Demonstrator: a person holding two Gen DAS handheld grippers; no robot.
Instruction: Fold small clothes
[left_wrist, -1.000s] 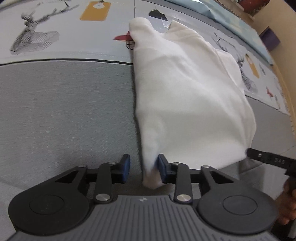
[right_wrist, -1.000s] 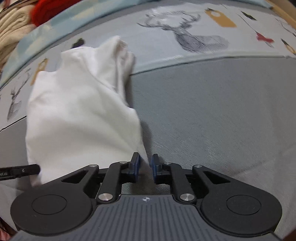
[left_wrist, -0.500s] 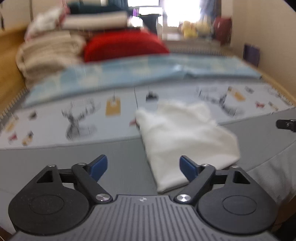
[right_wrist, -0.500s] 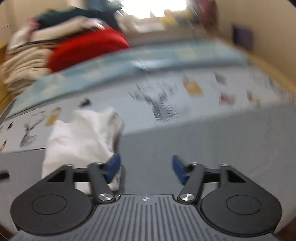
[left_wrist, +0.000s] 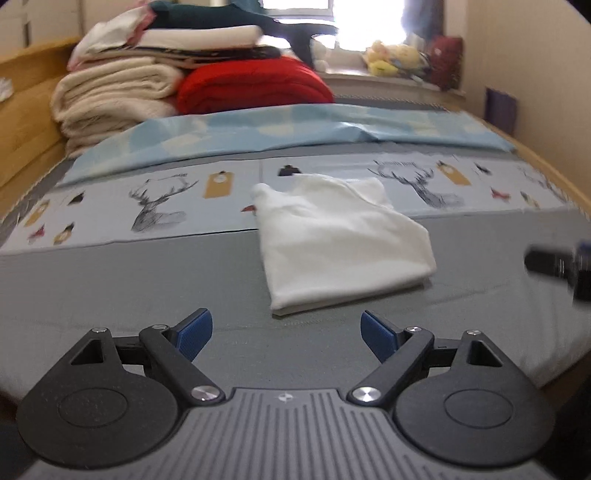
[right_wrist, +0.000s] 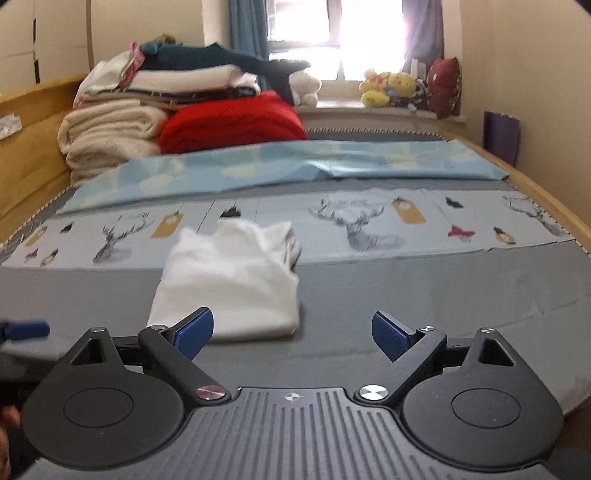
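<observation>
My left gripper (left_wrist: 286, 330) stands wide with nothing between its pads. Ahead of it one white garment (left_wrist: 340, 240) lies folded flat on the bed (left_wrist: 110, 288), straddling the seam between the grey sheet and the deer-print strip, midway between the side edges. I judge this piece done (only tidying left). My right gripper (right_wrist: 293, 330) is opening, also holding nothing. I count one garment, two grippers, no other small clothes waiting nearby.

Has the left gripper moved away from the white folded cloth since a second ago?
Yes. The left gripper has drawn back from the white folded cloth on the grey bedsheet, fingers open and empty.
</observation>
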